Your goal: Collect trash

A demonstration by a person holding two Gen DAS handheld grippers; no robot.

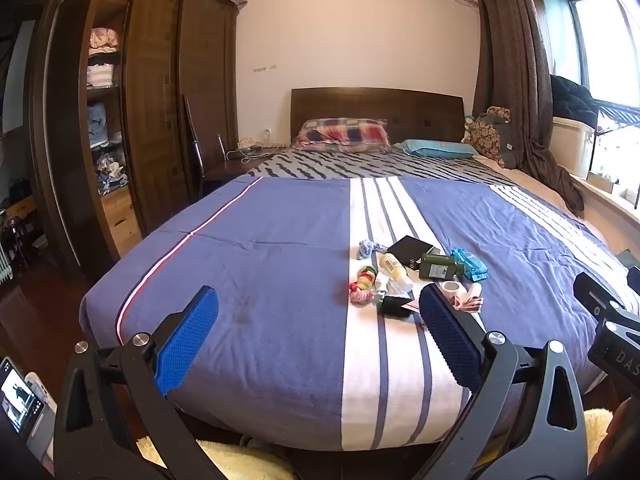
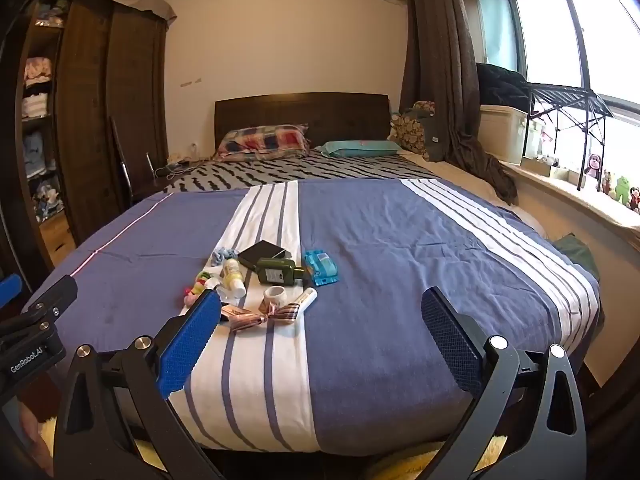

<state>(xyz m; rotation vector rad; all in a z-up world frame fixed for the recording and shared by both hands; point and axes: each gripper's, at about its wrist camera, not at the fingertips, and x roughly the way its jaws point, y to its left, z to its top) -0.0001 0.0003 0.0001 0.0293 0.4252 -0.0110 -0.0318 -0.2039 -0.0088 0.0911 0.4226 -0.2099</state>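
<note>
A cluster of small items lies on the white stripe of the blue bedspread (image 1: 260,280): a green bottle (image 1: 440,267), a yellow-white bottle (image 1: 394,267), a black box (image 1: 410,249), a blue wipes pack (image 1: 471,265), a tape roll (image 1: 451,288), colourful hair ties (image 1: 365,284) and a pink ribbon bow (image 2: 266,317). The same green bottle (image 2: 278,271) and wipes pack (image 2: 321,267) show in the right wrist view. My left gripper (image 1: 318,332) is open and empty, near the foot of the bed, short of the cluster. My right gripper (image 2: 320,332) is open and empty, to the right of the cluster.
A dark wooden wardrobe (image 1: 152,120) stands left of the bed. Pillows (image 1: 344,136) and a headboard (image 1: 376,108) are at the far end. A windowsill (image 2: 568,196) with boxes and toys runs along the right. A yellow fluffy rug (image 1: 240,460) lies at the bed's foot.
</note>
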